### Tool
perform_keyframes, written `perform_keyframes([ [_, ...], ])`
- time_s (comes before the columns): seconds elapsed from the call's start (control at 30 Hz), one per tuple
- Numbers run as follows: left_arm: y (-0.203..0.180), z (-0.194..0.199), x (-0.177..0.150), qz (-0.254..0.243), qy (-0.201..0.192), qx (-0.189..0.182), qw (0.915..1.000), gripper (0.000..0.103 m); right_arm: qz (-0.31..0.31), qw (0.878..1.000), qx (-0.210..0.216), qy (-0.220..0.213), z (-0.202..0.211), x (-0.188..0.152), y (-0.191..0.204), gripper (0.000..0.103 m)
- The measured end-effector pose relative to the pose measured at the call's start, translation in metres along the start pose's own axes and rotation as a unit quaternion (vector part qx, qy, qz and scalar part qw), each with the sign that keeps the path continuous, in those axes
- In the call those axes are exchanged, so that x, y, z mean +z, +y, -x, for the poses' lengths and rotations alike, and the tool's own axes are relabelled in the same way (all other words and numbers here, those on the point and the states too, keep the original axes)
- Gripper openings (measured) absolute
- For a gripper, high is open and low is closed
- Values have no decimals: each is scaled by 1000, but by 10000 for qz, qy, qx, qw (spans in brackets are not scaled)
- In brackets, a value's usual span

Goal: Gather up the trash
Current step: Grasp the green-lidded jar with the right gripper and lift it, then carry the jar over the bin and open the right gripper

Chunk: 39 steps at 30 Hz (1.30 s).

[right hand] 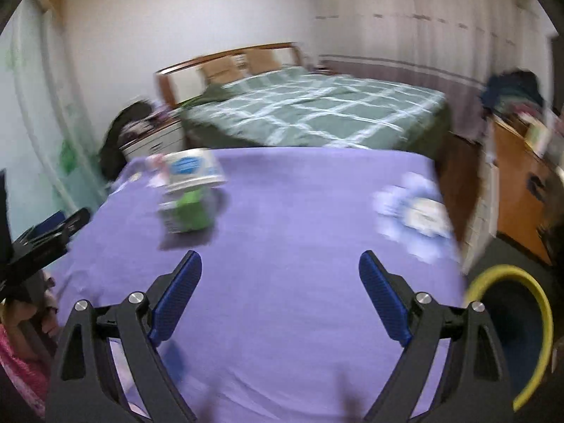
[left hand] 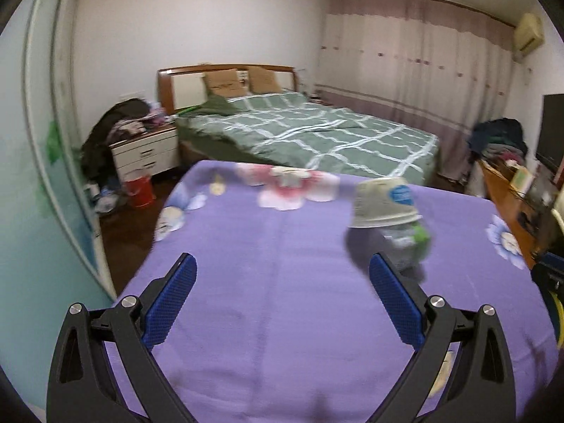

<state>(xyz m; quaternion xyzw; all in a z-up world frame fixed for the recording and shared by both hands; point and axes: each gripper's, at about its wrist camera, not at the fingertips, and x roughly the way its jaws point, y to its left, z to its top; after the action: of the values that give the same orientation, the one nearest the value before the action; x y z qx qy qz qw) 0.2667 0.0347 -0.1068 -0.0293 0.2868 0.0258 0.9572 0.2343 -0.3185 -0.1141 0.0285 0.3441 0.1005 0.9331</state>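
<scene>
A white paper bowl (left hand: 384,204) lies upside down on top of a crushed plastic bottle with a green label (left hand: 409,243), on the purple cloth. My left gripper (left hand: 282,275) is open and empty, with the pile just beyond its right finger. In the right wrist view the same bowl (right hand: 194,171) and bottle (right hand: 188,213) sit ahead and to the left of my right gripper (right hand: 280,271), which is open and empty. The left gripper (right hand: 46,236) shows at the left edge of that view.
The purple flowered cloth (left hand: 275,282) covers a table. A dark bin with a yellow rim (right hand: 511,320) stands at the table's right side. Beyond are a green checked bed (left hand: 310,134), a nightstand (left hand: 148,155), a red bucket (left hand: 141,192) and a wooden desk (right hand: 521,183).
</scene>
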Motion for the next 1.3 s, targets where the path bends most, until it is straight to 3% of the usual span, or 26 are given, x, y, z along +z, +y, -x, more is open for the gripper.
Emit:
perform_keyframes([
  [0.13,15,-6,-3,209,46,272,9994,97,421,9980,465,41,-35,9,52,86],
  [0.3,26,-8,-2,520,100,318,9981,97,495,9958,722,276,-75,21,78,86],
  [0.7,17,-5,-4,466,149,236,9985,97,561,9958,434,587,-138,45,104,88],
  [0.83,16,-5,-4,498,147,196,9985,97,530,9956,402,666,-148,45,103,85],
  [0.87,16,-5,-4,513,159,173,9984,97,536,9953,399,699,-150,45,103,82],
  [0.9,16,-6,-4,521,179,144,9984,97,525,9949,432,751,-152,45,102,69],
  [1.3,10,-2,-5,449,167,86,9988,97,385,9954,397,788,-120,20,86,69],
])
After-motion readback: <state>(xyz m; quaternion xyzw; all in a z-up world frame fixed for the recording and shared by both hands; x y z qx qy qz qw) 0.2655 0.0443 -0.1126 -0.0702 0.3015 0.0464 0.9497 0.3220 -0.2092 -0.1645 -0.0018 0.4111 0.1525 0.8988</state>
